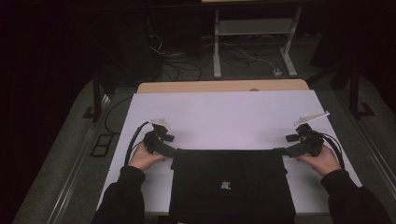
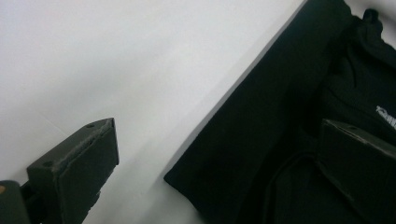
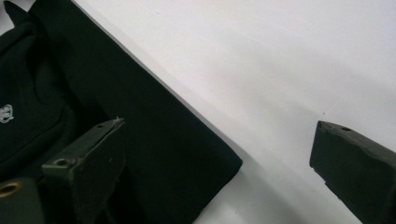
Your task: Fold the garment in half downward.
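A black folded garment with a small white logo lies at the near edge of the white table top. My left gripper is open at its far left corner, one jaw over the cloth and one over the bare table. On the other side, my right gripper is open too, straddling the far right corner of the cloth. In the left gripper view my left gripper holds nothing, and in the right gripper view my right gripper holds nothing.
The far half of the white top is bare, with a wooden edge behind it. Beyond the table, cables, a white plug block and a metal frame are on the dark floor. The garment's near side reaches the table's front edge.
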{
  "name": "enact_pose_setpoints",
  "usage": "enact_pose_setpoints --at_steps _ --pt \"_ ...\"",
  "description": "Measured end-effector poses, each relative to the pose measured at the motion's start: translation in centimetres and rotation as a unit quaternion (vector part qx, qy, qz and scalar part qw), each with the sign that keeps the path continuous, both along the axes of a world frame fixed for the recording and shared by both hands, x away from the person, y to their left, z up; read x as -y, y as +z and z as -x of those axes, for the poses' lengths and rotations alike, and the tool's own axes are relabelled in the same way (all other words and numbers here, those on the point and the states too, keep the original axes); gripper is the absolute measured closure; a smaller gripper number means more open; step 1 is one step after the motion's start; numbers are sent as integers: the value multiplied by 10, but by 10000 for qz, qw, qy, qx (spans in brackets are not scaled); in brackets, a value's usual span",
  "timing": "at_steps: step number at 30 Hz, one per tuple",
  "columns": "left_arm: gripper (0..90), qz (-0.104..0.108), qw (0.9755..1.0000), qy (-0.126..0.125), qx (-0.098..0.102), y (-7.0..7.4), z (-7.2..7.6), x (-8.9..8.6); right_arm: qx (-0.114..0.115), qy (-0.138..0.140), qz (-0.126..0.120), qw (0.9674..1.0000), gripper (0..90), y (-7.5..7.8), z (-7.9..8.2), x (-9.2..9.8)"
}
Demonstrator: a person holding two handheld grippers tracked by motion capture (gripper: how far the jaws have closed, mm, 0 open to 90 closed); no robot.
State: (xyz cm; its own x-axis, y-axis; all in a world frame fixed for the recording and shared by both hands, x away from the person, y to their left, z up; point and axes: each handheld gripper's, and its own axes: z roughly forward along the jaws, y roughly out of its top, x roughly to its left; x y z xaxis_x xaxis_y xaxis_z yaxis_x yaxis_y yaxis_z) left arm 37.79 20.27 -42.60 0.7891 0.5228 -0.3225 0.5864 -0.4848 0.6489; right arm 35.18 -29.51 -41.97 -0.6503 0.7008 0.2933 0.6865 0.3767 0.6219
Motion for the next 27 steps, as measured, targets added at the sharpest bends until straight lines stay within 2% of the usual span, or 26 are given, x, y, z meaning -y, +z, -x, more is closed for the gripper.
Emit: enact_pose_setpoints --at_steps 4,6,8,9,15,20,23,27 --pt "15 -117 9999 -47 -47 -3 0 0 -62 46 36 10000 76 -4 -2 0" --pt "50 -147 9999 15 34 -5 0 -3 -106 70 27 9999 100 -5 -3 1" --pt "116 -85 9999 98 107 -5 0 -6 -144 94 -10 9999 142 -7 -4 2" --pt "142 -2 9999 123 78 -6 0 -8 -151 110 -18 9998 143 -7 -4 2" --pt "187 -156 9998 65 -89 -14 -1 -11 -238 114 5 9997 198 -12 -5 4" --pt "256 -79 10000 32 -50 -13 -1 -11 -251 124 -38 9996 255 -14 -6 7" --pt "293 -134 9999 -26 -94 -15 -1 -9 -278 154 -45 9995 301 -16 -7 6" --pt "333 -138 9999 -11 -46 -15 0 -7 -271 171 -79 9995 357 -17 -8 6"
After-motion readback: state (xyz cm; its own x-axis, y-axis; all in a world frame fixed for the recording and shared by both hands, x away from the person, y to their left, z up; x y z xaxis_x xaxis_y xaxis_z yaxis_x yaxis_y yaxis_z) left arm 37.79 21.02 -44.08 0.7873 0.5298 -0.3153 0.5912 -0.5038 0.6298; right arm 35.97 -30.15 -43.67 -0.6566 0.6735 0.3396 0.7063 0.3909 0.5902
